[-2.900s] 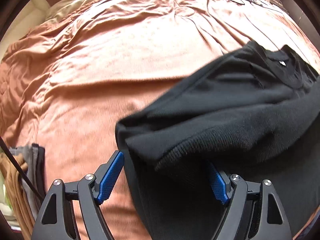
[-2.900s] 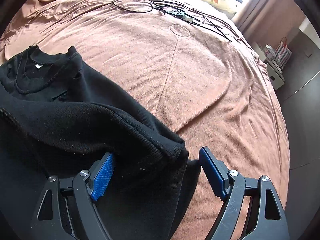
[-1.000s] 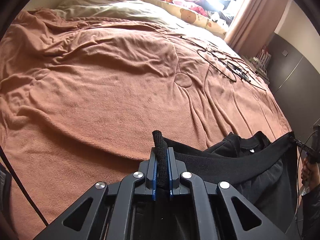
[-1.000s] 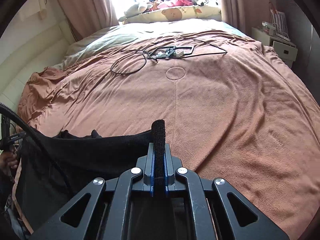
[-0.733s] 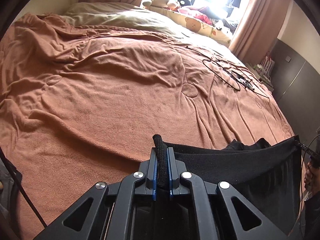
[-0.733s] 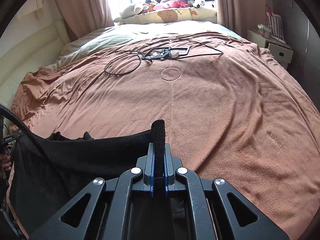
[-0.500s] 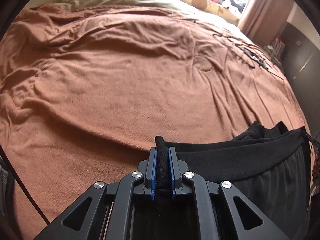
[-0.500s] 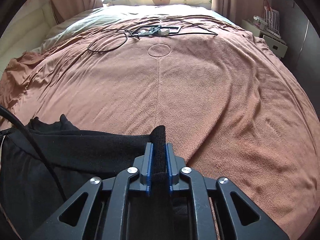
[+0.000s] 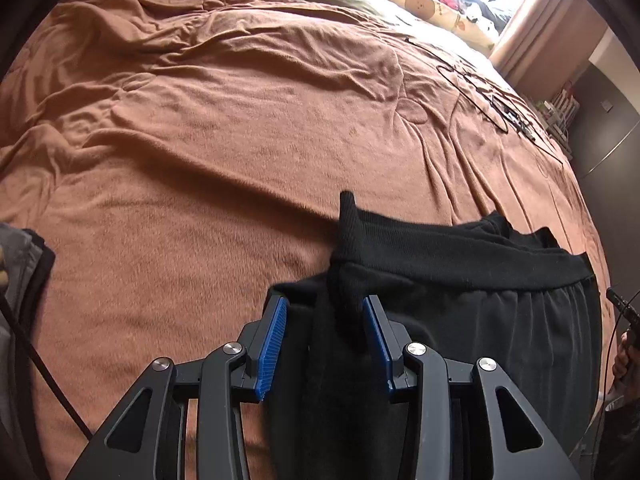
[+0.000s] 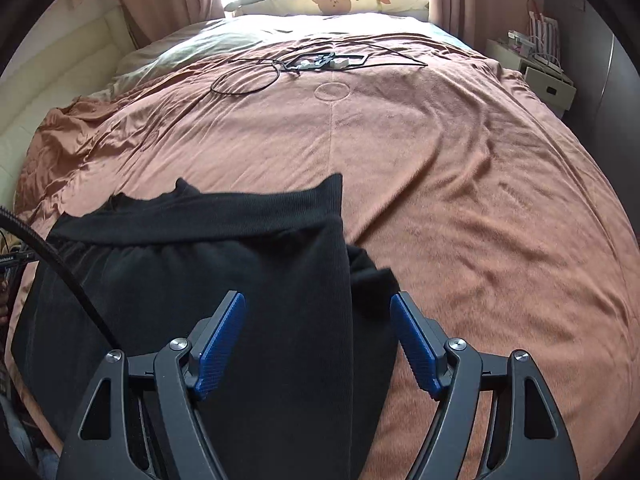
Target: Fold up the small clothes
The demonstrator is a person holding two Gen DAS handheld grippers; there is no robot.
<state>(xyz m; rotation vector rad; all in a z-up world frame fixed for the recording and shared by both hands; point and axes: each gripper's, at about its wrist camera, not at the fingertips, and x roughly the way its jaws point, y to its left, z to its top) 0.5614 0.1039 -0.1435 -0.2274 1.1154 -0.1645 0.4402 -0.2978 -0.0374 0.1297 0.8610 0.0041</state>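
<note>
A black knit top [image 9: 460, 256] lies on the brown blanket [image 9: 224, 148] with its ribbed hem band laid across the upper edge. My left gripper [image 9: 323, 308] hovers at the top's left corner. Its jaws are opening; the corner fold stands loose between the blue pads [image 9: 272, 344], which do not press on it. In the right wrist view the same black top [image 10: 200, 272] lies flat. My right gripper [image 10: 318, 298] is over its right edge with jaws opening wide, the fabric below and between the pads [image 10: 414, 348] but free of them.
Black cables [image 10: 256, 76] and a small device lie further up the bed. Bear-print pillows [image 10: 332, 2] and soft toys sit at the head, a nightstand [image 10: 548, 84] at the right. Folded clothes [image 9: 24, 264] lie at the left edge. A hand [image 9: 624, 356] shows at far right.
Both grippers were shut on the hem corners and held it stretched above the bed. They have come down and opened, and the hem now rests on the garment.
</note>
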